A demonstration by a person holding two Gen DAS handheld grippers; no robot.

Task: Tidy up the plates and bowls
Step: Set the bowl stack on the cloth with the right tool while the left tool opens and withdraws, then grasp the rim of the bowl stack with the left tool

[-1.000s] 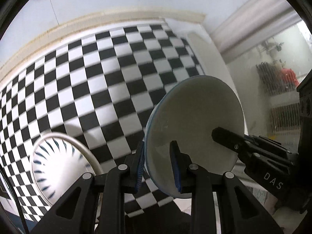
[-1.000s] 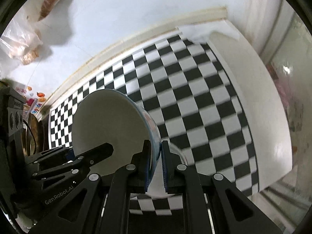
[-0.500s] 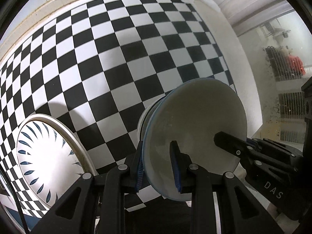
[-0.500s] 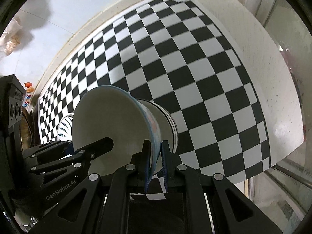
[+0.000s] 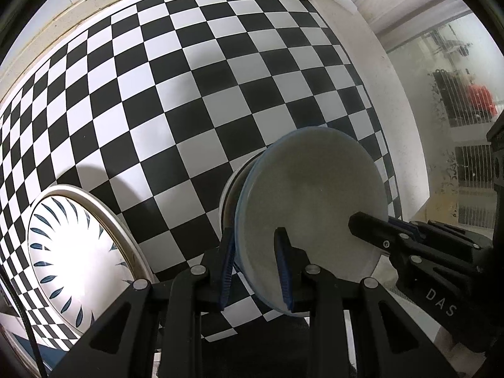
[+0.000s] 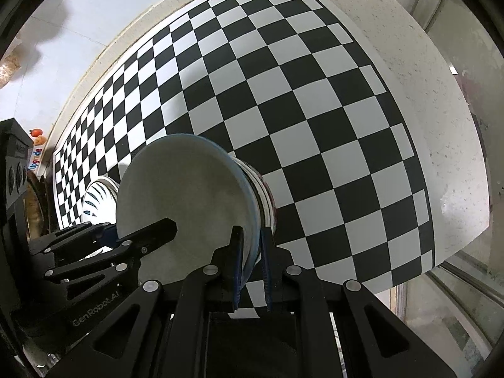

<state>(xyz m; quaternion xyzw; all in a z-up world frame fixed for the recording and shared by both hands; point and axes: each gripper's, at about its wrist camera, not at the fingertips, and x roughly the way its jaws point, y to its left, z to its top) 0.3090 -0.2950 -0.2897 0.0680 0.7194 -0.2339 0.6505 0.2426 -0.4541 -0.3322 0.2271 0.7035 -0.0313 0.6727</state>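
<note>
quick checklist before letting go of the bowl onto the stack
1. Left gripper has the bowl rim between its fingers: ok.
2. Right gripper pinches the opposite rim: ok.
3. Bowl nested over the stack of bowls beneath: looks lined up, ok.
4. Bowl fully seated on the stack: cannot tell, the contact is hidden.
5. Patterned plate sits apart from the stack: ok.
6. Stack stands well inside the checkered cloth: ok.
</note>
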